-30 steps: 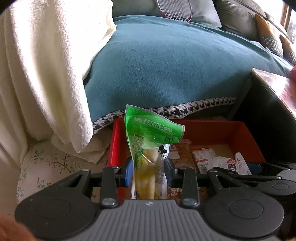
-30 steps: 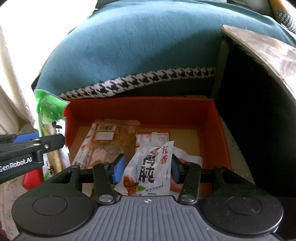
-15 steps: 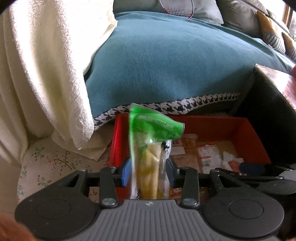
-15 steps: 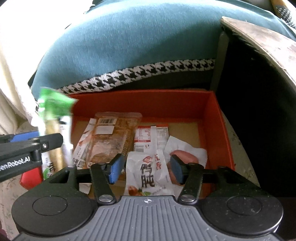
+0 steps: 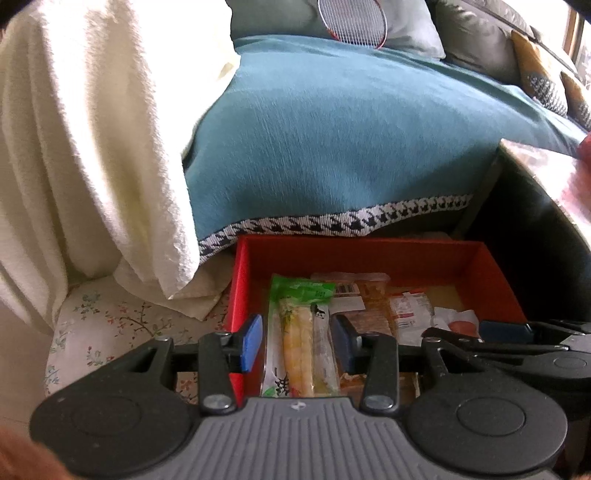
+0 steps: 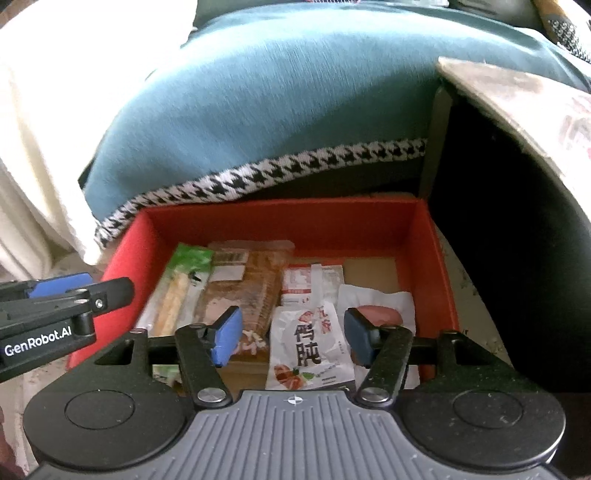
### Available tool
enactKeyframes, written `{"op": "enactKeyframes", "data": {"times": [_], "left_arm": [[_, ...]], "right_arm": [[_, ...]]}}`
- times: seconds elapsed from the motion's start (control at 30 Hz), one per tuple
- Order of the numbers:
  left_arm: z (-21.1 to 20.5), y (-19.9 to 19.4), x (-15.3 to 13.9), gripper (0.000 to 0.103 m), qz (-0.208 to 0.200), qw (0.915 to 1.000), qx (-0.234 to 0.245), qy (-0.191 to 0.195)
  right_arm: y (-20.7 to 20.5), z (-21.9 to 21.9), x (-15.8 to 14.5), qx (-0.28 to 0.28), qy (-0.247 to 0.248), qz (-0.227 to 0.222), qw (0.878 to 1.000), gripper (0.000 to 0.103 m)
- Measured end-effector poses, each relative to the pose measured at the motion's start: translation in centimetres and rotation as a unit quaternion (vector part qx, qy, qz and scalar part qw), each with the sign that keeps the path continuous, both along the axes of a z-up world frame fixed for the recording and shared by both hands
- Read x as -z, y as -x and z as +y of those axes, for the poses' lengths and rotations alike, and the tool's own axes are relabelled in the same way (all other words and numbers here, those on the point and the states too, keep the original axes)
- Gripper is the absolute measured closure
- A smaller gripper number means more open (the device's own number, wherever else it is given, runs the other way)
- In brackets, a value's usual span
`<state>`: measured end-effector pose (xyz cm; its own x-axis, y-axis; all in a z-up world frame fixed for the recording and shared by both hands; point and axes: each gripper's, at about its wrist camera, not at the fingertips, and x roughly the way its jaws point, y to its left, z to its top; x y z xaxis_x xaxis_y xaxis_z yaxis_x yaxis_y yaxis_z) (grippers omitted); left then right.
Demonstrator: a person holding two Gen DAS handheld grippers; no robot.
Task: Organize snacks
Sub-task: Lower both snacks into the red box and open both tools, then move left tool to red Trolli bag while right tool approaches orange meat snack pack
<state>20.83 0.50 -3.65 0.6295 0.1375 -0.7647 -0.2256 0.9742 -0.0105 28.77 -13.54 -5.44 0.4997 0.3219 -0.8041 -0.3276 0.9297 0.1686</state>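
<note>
Teal sofa cover [image 5: 351, 147] hanging behind red box [image 6: 288, 221]; left gripper [image 5: 297, 345] gaping over green packet [image 5: 299, 332], right gripper [image 6: 291, 334] widening over white packet [image 6: 308, 350], gripping nothing.

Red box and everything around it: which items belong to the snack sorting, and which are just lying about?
Part of the job:
- red box
- green snack pack
- white snack pack
- brown packet
- left gripper, jaws just opened, apart from the green pack
- right gripper, jaws just opened

Lying about:
- teal blanket
- white towel
- racket
</note>
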Motion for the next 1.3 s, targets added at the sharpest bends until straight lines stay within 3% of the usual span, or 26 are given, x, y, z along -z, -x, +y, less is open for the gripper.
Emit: {"op": "enactKeyframes", "data": {"times": [0.27,0.33,0.67,1.13,1.3], "left_arm": [[-0.7,1.9,-1.6,0.063,-0.018,0.9998,0.004,-0.012],[-0.8,2.5,-1.8,0.063,-0.02,0.9997,0.005,-0.014],[-0.8,5.6,-2.7,0.062,-0.027,0.9996,0.004,-0.001],[-1.7,8.2,-2.5,0.061,-0.021,0.9996,0.02,0.007],[-2.3,9.2,-1.4,0.061,0.002,0.9993,0.03,0.02]], "right_arm": [[1.5,-0.1,-1.6,-0.005,-0.007,-0.008,1.0,0.033],[2.0,-0.2,-2.1,-0.005,-0.01,-0.012,1.0,0.028],[5.6,-0.6,-3.8,-0.015,-0.008,-0.027,1.0,0.027],[8.9,-1.5,-3.2,-0.012,-0.001,-0.015,1.0,0.025],[9.6,-2.8,-2.6,-0.005,0.006,-0.007,1.0,0.023]]}}
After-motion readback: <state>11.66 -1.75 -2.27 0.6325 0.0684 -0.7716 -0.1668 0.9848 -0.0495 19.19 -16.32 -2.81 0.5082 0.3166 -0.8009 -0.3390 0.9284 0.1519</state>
